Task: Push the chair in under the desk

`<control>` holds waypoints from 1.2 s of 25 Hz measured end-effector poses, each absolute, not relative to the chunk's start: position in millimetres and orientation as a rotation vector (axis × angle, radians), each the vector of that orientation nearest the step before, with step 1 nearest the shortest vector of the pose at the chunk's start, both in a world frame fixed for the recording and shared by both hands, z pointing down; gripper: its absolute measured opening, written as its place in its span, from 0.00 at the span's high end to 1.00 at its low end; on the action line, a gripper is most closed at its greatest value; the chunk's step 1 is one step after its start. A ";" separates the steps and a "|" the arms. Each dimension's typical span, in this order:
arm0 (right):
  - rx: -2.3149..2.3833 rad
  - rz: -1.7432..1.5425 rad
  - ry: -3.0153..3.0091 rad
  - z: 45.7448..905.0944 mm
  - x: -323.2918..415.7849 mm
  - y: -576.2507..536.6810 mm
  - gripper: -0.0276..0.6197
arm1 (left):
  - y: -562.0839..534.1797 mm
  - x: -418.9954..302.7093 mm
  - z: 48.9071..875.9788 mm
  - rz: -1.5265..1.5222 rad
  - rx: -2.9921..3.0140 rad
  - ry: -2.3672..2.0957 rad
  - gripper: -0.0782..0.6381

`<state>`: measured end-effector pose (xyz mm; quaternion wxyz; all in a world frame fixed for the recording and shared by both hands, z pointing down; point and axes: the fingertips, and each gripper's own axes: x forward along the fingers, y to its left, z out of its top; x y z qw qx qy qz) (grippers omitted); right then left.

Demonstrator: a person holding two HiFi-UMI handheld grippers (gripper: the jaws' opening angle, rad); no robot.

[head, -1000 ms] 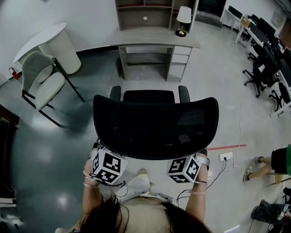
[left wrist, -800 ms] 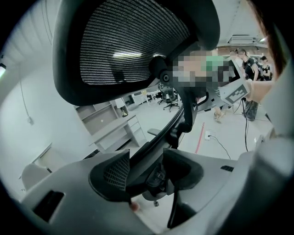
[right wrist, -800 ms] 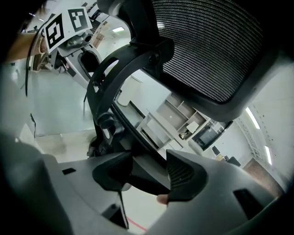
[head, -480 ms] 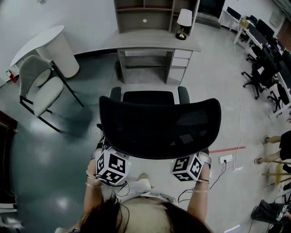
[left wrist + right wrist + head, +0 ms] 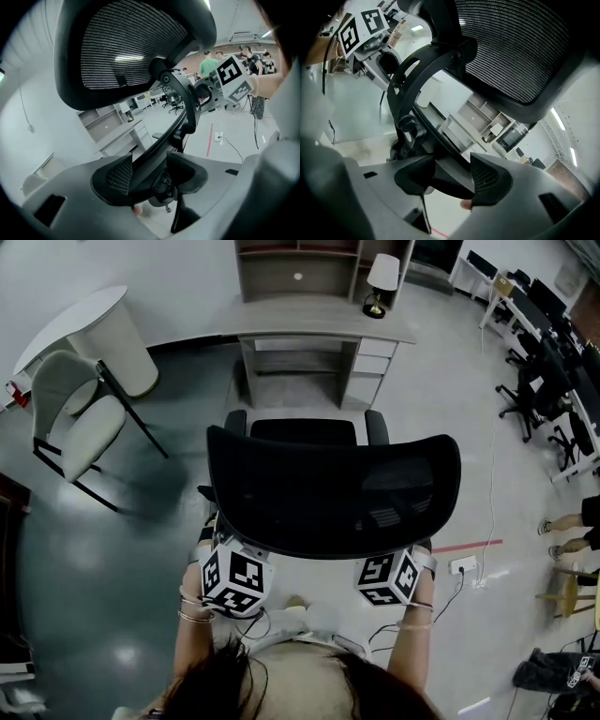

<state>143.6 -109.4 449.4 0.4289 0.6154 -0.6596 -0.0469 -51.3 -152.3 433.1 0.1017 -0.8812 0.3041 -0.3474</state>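
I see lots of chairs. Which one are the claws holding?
The black mesh chair: left claw and right claw grip its frame. The pale chair stands apart.

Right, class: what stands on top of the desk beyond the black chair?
A white-shaded lamp stands at the desk's right end; a shelf unit rises along its back. The unit's upper part runs out of the picture, so its contents cannot be seen.

Centre of the head view: an office chair [image 5: 333, 493] with a black woven mesh back set in a smooth, matt black plastic frame. The left gripper [image 5: 145, 176] and right gripper [image 5: 452, 176] are matt grey plastic with dark ribbed pads. The floor [image 5: 103, 615] shines glossy at lower left. At top, a matt, pale wood-look desk [image 5: 314, 321].
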 end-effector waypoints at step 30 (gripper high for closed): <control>1.504 -0.056 -1.649 448.7 157.6 -191.1 0.60 | -230.7 -39.8 426.0 -0.890 -2.553 1.070 0.59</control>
